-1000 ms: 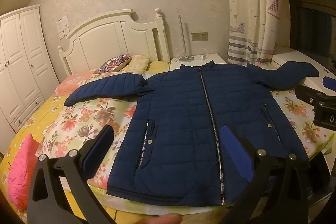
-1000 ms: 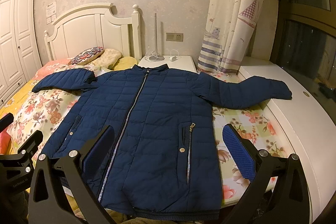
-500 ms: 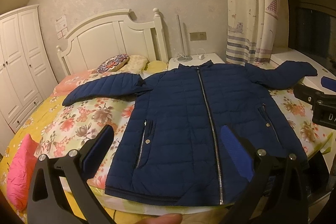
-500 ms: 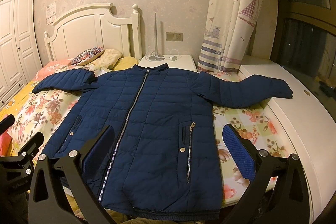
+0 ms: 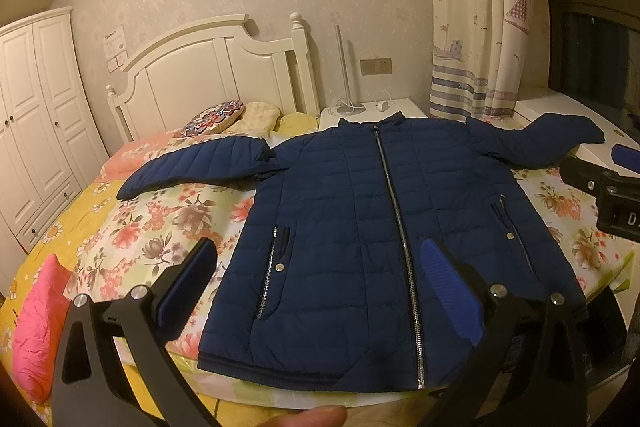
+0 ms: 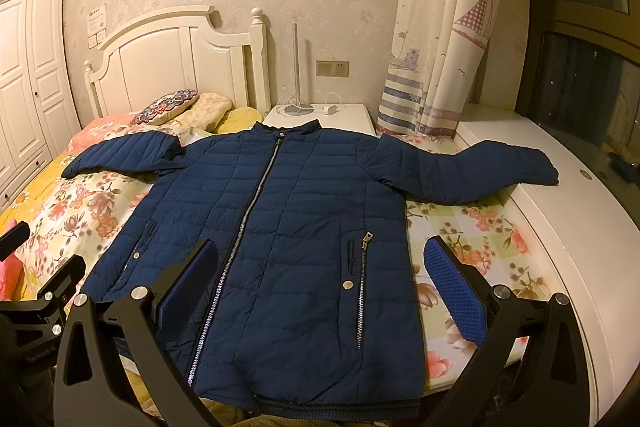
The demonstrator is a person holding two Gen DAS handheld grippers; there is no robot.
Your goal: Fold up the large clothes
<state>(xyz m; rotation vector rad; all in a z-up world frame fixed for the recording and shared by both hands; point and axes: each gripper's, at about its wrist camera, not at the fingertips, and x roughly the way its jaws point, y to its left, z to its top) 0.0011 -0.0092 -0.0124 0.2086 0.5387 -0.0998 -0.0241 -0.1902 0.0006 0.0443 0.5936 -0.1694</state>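
A navy quilted jacket [image 5: 360, 219] [image 6: 288, 227] lies flat and zipped on the floral bedspread, collar toward the headboard, both sleeves spread out sideways. Its right sleeve [image 6: 480, 171] reaches onto the white ledge. My left gripper [image 5: 320, 275] hovers open above the hem on the jacket's left half, nothing between its blue pads. My right gripper [image 6: 320, 275] also stands open, above the hem near the right pocket zip [image 6: 362, 291]. Neither touches the cloth. A fingertip [image 5: 312, 417] shows at the bottom edge of the left wrist view.
A white headboard [image 6: 172, 67] and pillows [image 6: 188, 107] stand at the far end, with a nightstand [image 6: 320, 115] beside them. A white ledge [image 6: 568, 195] runs along the bed's right side under a curtain [image 6: 440, 27]. A pink cushion [image 5: 38, 319] lies at the left, white wardrobes [image 5: 36, 131] beyond.
Both cameras have shifted only slightly; the jacket sits a touch lower and nearer in the left wrist view. Nothing was taken hold of and both grippers stayed open.
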